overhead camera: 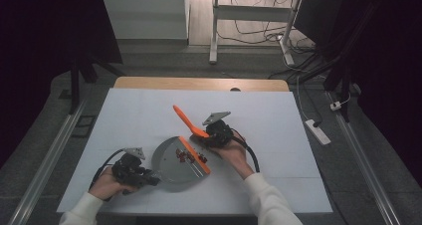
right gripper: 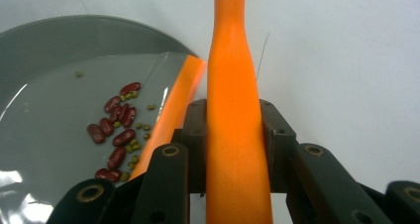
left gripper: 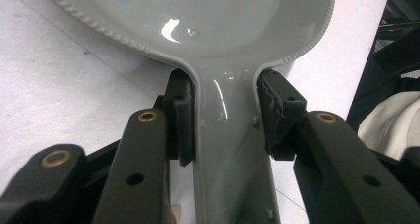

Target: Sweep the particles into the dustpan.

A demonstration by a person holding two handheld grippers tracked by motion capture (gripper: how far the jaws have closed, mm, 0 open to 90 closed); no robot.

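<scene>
A white table (overhead camera: 149, 110) is seen from above, with a person's two forearms in white sleeves entering from the bottom edge. A grey dustpan (overhead camera: 171, 160) lies flat near the front middle of the table, its straight front lip edged in orange (overhead camera: 195, 155) and turned toward the right.

The dustpan's grey handle (left gripper: 233, 149) is held by the left gripper (overhead camera: 144, 177), at the lower left of the pan. In the left gripper view, the two black jaws are closed against either side of the handle, just below the point where it widens into the pan.

An orange brush handle (overhead camera: 188, 121) is held by the right gripper (overhead camera: 211, 135), just beyond the dustpan's orange lip. In the right gripper view, the handle (right gripper: 235, 130) is clamped between the two black jaws and runs straight up and away from the camera. In the high view it slants up and to the left above the table.

A small heap of dark red beans (right gripper: 116, 130) mixed with tiny green ones (right gripper: 132, 145) lies inside the pan, close behind the orange lip. In the high view, the beans (overhead camera: 188, 157) are seen near the middle of that lip.
</scene>
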